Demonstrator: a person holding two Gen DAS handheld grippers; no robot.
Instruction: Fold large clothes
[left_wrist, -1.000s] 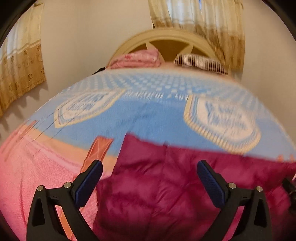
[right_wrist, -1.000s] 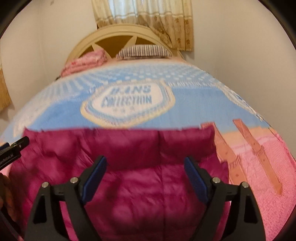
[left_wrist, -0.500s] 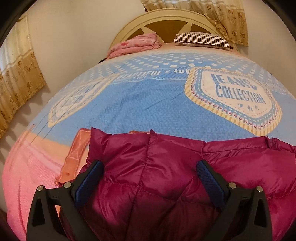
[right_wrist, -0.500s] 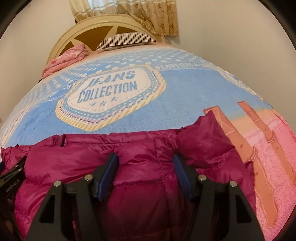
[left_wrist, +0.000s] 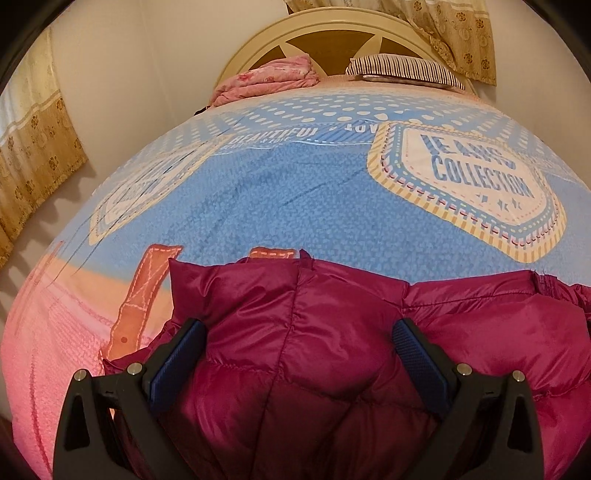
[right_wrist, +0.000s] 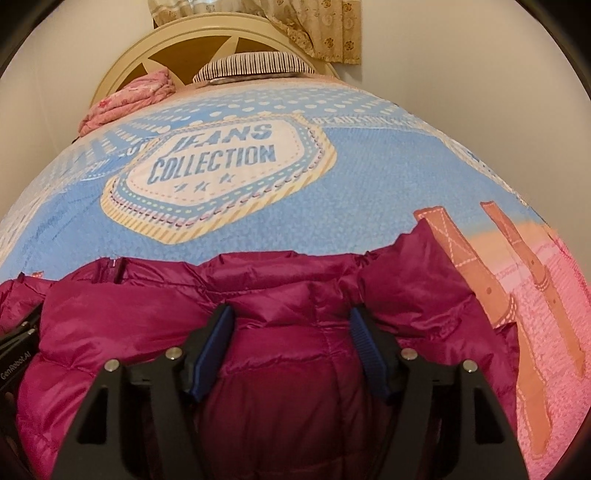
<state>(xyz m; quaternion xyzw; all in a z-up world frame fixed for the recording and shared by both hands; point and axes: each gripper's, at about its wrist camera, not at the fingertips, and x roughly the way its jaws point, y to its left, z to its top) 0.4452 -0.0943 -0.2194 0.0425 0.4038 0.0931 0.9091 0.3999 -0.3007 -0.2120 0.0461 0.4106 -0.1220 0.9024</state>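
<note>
The magenta puffer jacket (left_wrist: 332, 332) lies on the bed (left_wrist: 295, 192), bulging between both jaws; left gripper (left_wrist: 299, 354) stands wide, right gripper (right_wrist: 291, 343) narrower, neither clearly pinching; it looks soft, light, slippery; better hold at a seam

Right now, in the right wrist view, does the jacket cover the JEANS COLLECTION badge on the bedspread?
No, the magenta puffer jacket lies nearer than the JEANS COLLECTION badge, with a strip of blue bedspread showing between them.

Warm, even indoor lighting; both fisheye views sharp, with strong barrel distortion, dark vignetted corners, and sheen on the jacket (left_wrist: 332, 332).
</note>
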